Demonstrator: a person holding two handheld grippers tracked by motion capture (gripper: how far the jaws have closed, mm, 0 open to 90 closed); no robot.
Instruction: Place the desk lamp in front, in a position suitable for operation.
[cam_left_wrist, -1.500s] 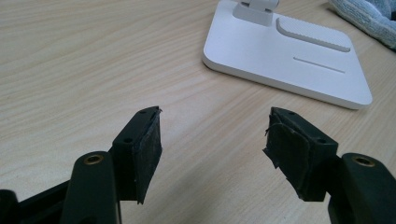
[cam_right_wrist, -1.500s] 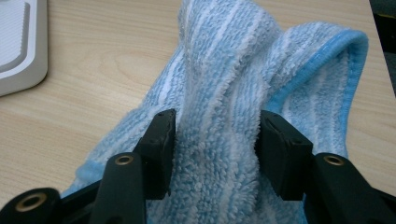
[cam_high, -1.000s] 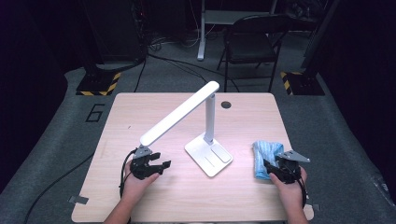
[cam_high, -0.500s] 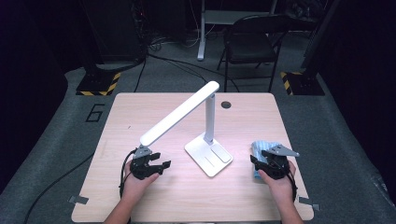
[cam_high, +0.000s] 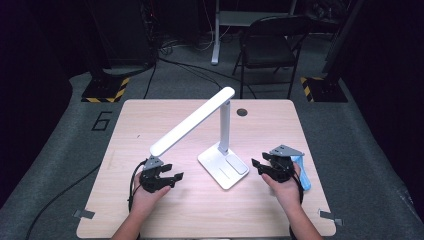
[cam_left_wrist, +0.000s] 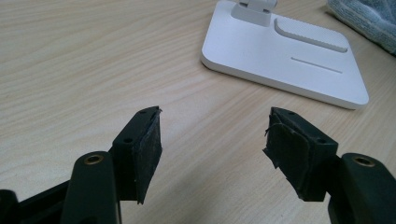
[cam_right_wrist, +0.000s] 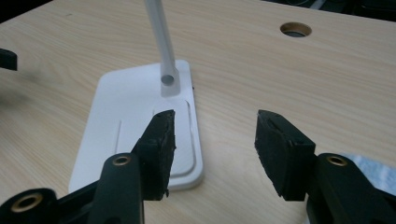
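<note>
Right claw (cam_high: 261, 165) has moved off the blue cloth (cam_high: 303, 175) toward the lamp base (cam_high: 223, 166), jaws just closing, empty. Left claw (cam_high: 172, 178) rests spread, empty. Risk: nudging the base could shift the lamp across the surface (cam_high: 200, 210).

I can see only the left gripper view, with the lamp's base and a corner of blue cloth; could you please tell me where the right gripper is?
Observer: The right gripper is at the far side of the lamp base, pointing at it.
Operator: Is it holding anything?
Observer: No. Its jaws have just been closing a little, but they stand apart with nothing between them.
Operator: And the top of the lamp?
Observer: The lamp head slopes down and ends above the left gripper.
</note>
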